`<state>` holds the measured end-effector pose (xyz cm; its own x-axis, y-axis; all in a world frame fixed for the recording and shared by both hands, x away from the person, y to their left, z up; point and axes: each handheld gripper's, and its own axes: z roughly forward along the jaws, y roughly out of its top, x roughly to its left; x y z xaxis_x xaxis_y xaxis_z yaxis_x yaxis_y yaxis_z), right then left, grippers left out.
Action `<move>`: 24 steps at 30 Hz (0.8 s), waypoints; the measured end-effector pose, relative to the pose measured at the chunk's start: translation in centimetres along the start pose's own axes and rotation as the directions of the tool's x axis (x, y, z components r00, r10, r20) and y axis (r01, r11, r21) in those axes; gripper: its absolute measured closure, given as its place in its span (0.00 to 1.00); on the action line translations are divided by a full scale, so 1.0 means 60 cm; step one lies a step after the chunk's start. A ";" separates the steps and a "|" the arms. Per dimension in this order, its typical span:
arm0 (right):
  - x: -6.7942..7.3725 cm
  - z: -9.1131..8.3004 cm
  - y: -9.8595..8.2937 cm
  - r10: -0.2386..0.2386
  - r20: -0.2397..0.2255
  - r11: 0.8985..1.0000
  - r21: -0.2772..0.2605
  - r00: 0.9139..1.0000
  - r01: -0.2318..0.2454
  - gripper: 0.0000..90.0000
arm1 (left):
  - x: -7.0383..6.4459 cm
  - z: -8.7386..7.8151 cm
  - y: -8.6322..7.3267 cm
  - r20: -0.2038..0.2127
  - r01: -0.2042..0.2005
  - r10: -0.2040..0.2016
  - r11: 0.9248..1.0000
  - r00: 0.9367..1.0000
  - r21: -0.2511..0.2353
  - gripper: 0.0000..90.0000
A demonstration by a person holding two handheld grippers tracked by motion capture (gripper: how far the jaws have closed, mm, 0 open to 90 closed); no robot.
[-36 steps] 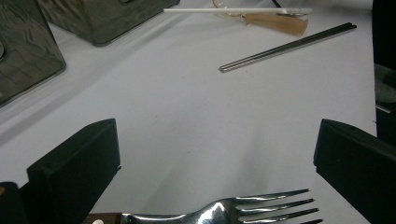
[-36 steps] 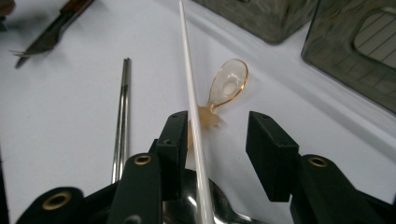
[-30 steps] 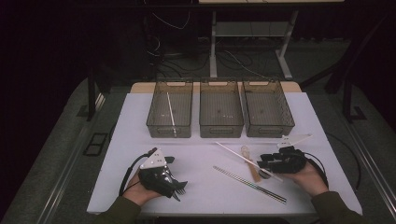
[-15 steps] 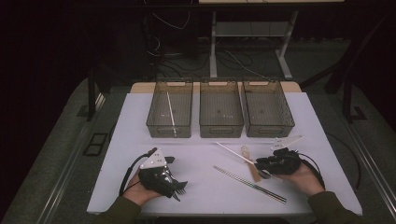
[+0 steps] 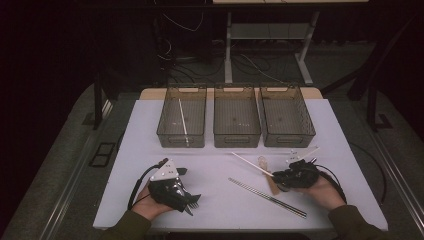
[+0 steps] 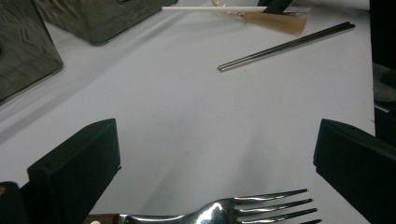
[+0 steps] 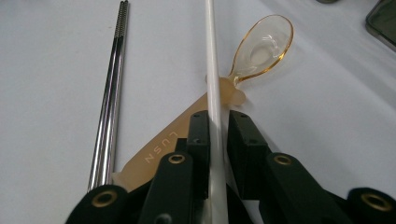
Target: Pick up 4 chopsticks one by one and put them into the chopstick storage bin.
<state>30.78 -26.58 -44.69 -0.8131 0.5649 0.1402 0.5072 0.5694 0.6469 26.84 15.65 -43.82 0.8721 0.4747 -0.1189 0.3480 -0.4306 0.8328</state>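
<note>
One legible marking is present: the embossed word "LUSN" on the flat tan handle of the amber plastic spoon [image 7: 243, 79], read in the right gripper view. The letters run along the handle, just left of the black jaws of the right gripper [image 7: 215, 135]. No other text, number, brand or sign is readable on the bins [image 5: 236, 120], the metal chopsticks [image 7: 109, 93], the white stick [image 7: 214, 84] or the fork [image 6: 243, 212].
</note>
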 end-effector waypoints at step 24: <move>-0.004 -0.014 0.003 0.009 -0.006 0.999 -0.031 1.000 -0.009 0.94 | 0.000 0.000 0.000 0.001 -0.002 0.002 1.000 1.000 0.000 0.00</move>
<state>30.82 -27.09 -43.97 -0.8101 0.5666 0.1505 0.5058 0.5456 0.6682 26.84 15.67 -43.80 0.8729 0.4734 -0.1177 0.3465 -0.4318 0.8328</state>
